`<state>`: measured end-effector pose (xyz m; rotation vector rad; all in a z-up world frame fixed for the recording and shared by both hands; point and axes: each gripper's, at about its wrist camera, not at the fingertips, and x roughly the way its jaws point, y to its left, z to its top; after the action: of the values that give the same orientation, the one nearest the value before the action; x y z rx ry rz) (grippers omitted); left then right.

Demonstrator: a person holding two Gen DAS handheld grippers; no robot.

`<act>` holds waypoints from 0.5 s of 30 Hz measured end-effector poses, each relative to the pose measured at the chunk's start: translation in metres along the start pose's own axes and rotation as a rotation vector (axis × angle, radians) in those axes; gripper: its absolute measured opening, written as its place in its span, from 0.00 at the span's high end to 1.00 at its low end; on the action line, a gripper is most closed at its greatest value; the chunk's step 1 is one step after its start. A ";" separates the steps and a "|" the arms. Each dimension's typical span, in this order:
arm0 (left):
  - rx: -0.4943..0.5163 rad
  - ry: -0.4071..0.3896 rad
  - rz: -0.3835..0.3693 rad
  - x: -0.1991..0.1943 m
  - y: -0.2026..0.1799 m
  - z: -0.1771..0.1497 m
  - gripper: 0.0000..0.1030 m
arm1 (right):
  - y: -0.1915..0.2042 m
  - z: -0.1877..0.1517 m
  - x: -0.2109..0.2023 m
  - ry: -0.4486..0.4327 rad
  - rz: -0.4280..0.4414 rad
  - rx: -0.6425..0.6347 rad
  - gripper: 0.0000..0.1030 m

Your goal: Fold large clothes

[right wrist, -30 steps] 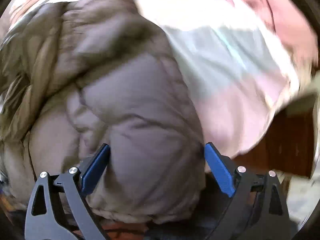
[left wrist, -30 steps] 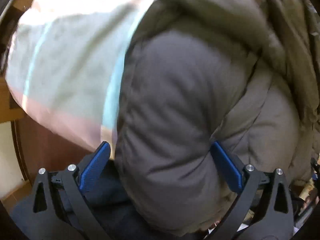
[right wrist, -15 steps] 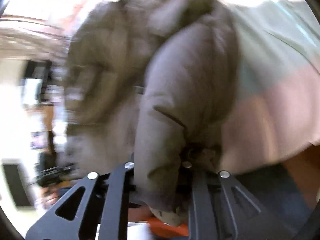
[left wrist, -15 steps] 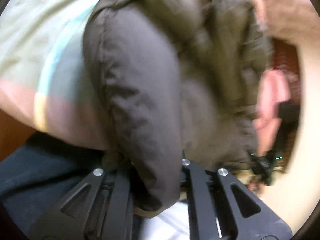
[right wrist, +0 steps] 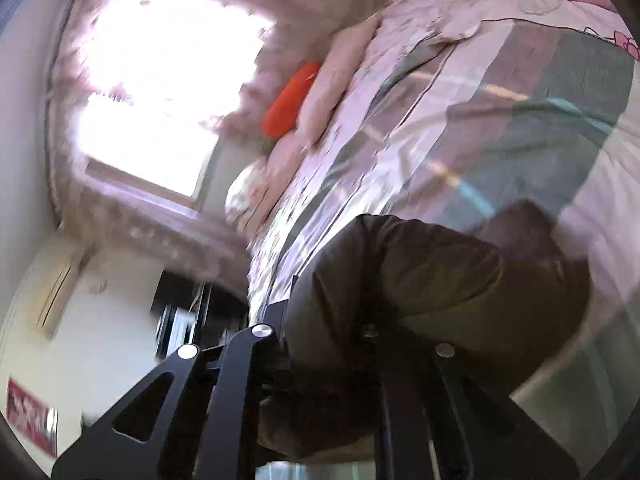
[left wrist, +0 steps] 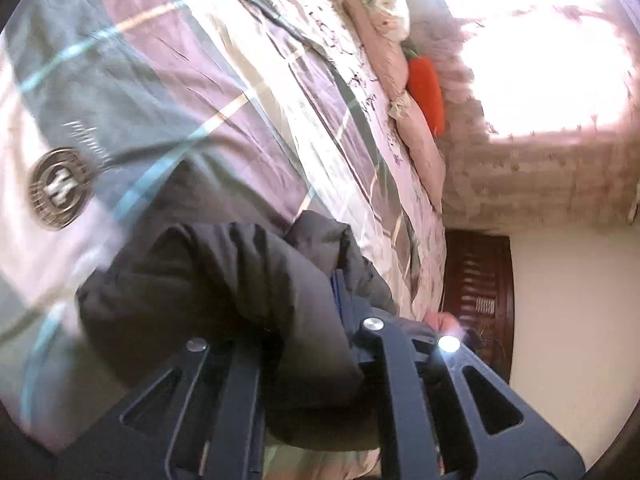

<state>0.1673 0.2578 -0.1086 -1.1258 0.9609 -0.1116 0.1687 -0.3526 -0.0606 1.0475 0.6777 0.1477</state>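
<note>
Left gripper (left wrist: 308, 312): its jaws are squeezed on a thick fold of the brown puffy coat (left wrist: 224, 292).
Right gripper (right wrist: 328, 320): its jaws are squeezed on the coat (right wrist: 420, 280) too.
Coat: it sits bunched between both pairs of jaws and spills out ahead of them, over the striped bed cover (left wrist: 168, 80).
Only the left view shows: a round badge (left wrist: 60, 188) on the cover, off to the left ahead of the jaws, and a dark wooden door (left wrist: 478, 292) to the right of them.
Only the right view shows: a white air unit (right wrist: 56, 296) on the wall and a pink picture (right wrist: 30, 420), both left of the jaws.
Both views show: an orange carrot toy (left wrist: 428, 92) by the pink pillows (left wrist: 404, 80), far ahead, under the bright window (right wrist: 160, 92).
Writing: the badge has a big letter that looks like an H, with curly writing just above it, too blurry to read.
</note>
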 end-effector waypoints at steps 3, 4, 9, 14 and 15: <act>-0.055 0.025 0.135 0.057 0.012 0.003 0.86 | -0.024 0.008 0.056 0.064 -0.131 0.011 0.85; -0.092 0.052 0.159 0.073 0.018 0.003 0.85 | -0.039 0.008 0.070 0.099 -0.168 0.041 0.81; -0.237 0.152 0.058 0.093 0.055 0.017 0.83 | -0.089 0.026 0.099 0.146 -0.043 0.307 0.75; -0.365 0.017 -0.055 0.069 0.045 0.034 0.74 | -0.095 0.056 0.029 -0.106 -0.069 0.315 0.51; -0.360 -0.017 -0.072 0.060 0.040 0.039 0.70 | -0.091 0.058 0.009 -0.205 -0.145 0.309 0.20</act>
<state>0.2159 0.2732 -0.1729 -1.4900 0.9476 0.0148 0.1913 -0.4388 -0.1227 1.2835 0.5982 -0.1943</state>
